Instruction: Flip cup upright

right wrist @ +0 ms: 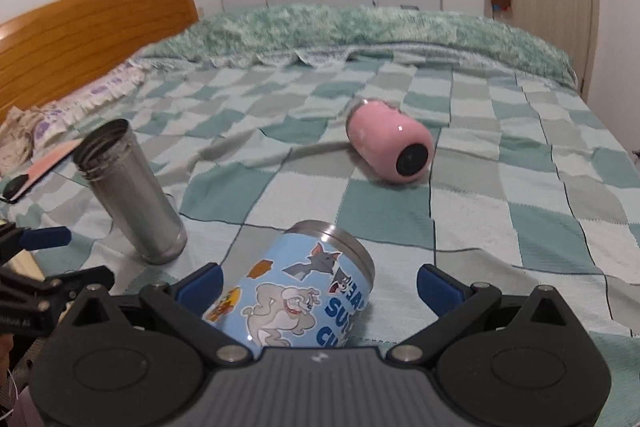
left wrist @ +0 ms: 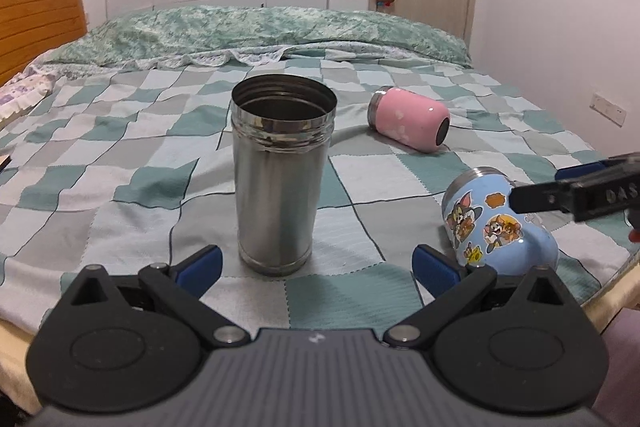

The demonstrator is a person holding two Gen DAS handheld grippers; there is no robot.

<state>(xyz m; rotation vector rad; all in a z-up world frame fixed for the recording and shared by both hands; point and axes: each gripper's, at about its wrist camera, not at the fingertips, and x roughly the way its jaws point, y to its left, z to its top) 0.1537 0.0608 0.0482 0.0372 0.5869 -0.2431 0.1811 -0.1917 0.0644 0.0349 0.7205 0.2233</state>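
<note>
Light-blue cartoon-sticker steel cup (right wrist: pixel 304 291) lies on its side on the green-and-white checkered bedspread (right wrist: pixel 480 211), steel rim pointing away from the camera, between the spread blue-padded jaws of the right gripper (right wrist: pixel 320 281) (released, left pad just beside the cup wall; contact unclear). That gripper sits low, aimed along the bed. Left gripper (left wrist: pixel 318 265) also low and level, jaws released, facing the upright bare stainless-steel tumbler (left wrist: pixel 280 179). Pink cup (left wrist: pixel 410 119) lies on its side farther back.
</note>
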